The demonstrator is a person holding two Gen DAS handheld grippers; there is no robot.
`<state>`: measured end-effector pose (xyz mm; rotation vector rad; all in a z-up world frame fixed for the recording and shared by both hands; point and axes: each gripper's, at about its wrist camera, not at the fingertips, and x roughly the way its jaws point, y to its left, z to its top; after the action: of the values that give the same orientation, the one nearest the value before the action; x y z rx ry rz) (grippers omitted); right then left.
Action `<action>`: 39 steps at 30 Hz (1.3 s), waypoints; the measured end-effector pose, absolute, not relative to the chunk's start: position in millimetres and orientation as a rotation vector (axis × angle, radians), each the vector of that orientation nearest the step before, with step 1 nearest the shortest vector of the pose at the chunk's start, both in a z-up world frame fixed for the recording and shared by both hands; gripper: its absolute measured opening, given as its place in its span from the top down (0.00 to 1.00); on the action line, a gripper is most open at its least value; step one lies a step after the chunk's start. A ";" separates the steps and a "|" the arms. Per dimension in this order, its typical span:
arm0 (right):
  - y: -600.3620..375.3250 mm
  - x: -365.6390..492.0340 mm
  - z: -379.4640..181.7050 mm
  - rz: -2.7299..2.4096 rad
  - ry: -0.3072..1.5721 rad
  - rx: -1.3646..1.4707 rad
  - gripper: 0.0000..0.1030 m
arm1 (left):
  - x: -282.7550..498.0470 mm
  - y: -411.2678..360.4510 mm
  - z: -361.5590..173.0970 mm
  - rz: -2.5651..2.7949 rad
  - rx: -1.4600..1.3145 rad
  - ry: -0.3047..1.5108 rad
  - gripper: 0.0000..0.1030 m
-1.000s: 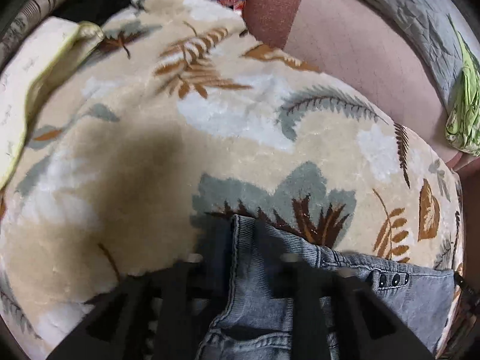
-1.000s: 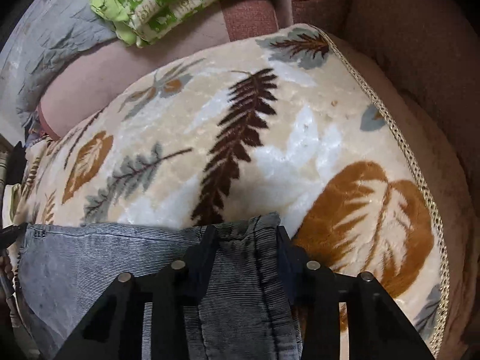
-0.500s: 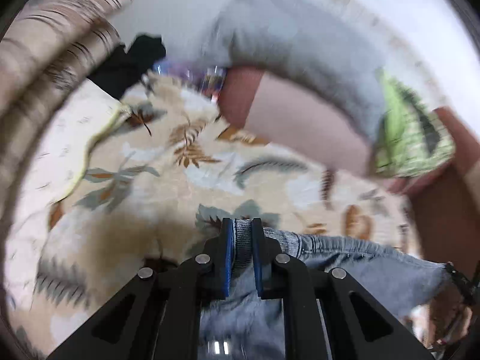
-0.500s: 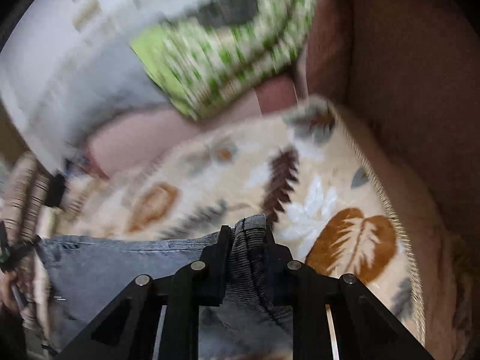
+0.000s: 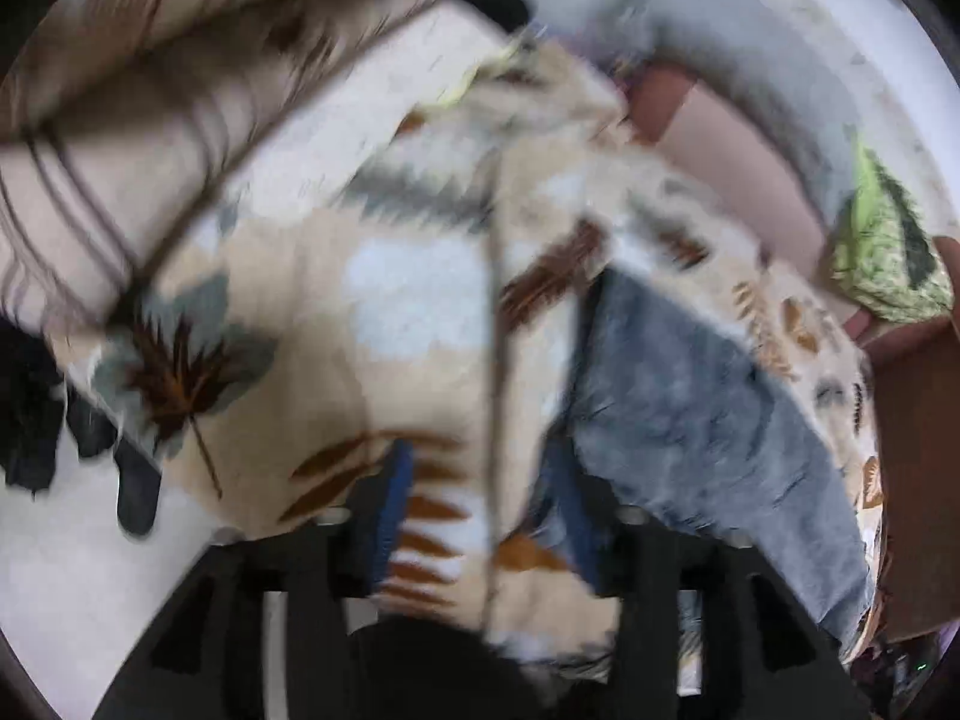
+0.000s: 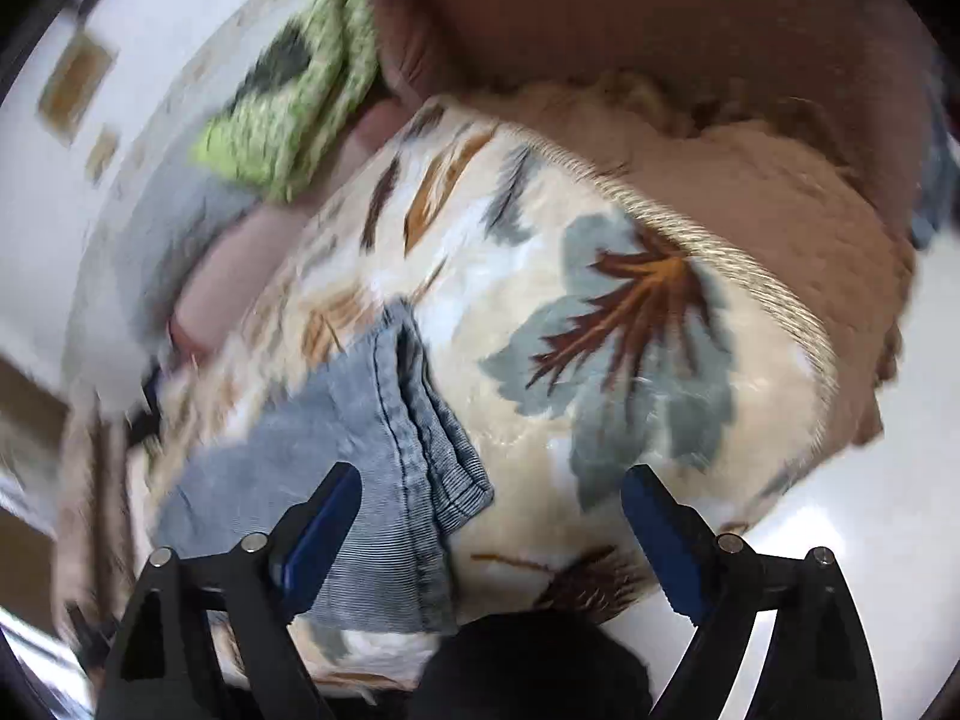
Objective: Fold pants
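The grey-blue denim pants (image 5: 690, 408) lie folded on a cream leaf-print blanket (image 5: 390, 312). In the blurred left wrist view my left gripper (image 5: 480, 516) hovers over the blanket beside the pants' edge, its jaws opening, nothing between them. In the right wrist view the pants (image 6: 372, 462) show a layered seam edge. My right gripper (image 6: 492, 516) stands wide above that edge, its jaws opening, the blue pads (image 6: 324, 528) not pressing on the cloth.
A striped cushion (image 5: 150, 90) lies at the upper left. A green patterned cloth (image 6: 294, 120) and a grey pillow (image 5: 750, 54) rest at the back on the brown sofa (image 6: 660, 30). White floor (image 6: 870, 480) shows past the blanket's corded rim.
Both grippers, shut on the pants' edge half a second ago, have let go and opened. Both have swung back and rolled; the pants now lie folded on the blanket.
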<state>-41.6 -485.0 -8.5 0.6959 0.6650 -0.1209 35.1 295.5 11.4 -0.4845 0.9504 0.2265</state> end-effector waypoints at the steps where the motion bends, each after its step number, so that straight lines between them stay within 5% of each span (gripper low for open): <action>1: -480.9 -41.6 -2.7 -0.105 0.653 0.709 0.12 | 38.8 283.5 20.8 0.202 -0.461 0.924 0.36; 9: -451.8 56.9 21.4 -0.119 0.753 0.520 0.15 | 84.4 167.3 8.9 0.083 -0.110 0.932 0.30; 12: -437.5 101.4 2.1 -0.102 0.954 0.391 0.80 | 88.6 151.8 -18.3 0.117 -0.080 0.992 0.30; 16: -417.5 115.7 22.0 -0.110 0.966 0.217 0.85 | 85.9 153.8 -39.1 0.143 -0.114 1.016 0.30; 25: -410.3 137.1 57.0 -0.201 0.802 0.079 0.80 | 86.6 147.3 -40.7 0.170 -0.084 1.002 0.29; 26: -411.1 146.0 38.4 -0.223 0.867 0.050 0.75 | 86.8 146.8 -41.2 0.174 -0.082 0.999 0.29; 28: -416.4 154.5 6.4 -0.246 1.013 0.060 0.30 | 85.1 146.5 -40.2 0.177 -0.075 0.997 0.28; 37: -392.8 68.8 46.6 -0.213 0.734 0.117 0.30 | 81.2 143.2 -37.0 0.200 -0.048 0.976 0.27; 39: -374.8 50.5 49.4 -0.145 0.710 0.116 0.20 | 79.2 141.0 -34.9 0.207 -0.038 0.966 0.27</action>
<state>50.5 -374.8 49.4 0.1163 0.7104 -0.1446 79.2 141.0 -34.9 -0.0382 0.9664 0.2075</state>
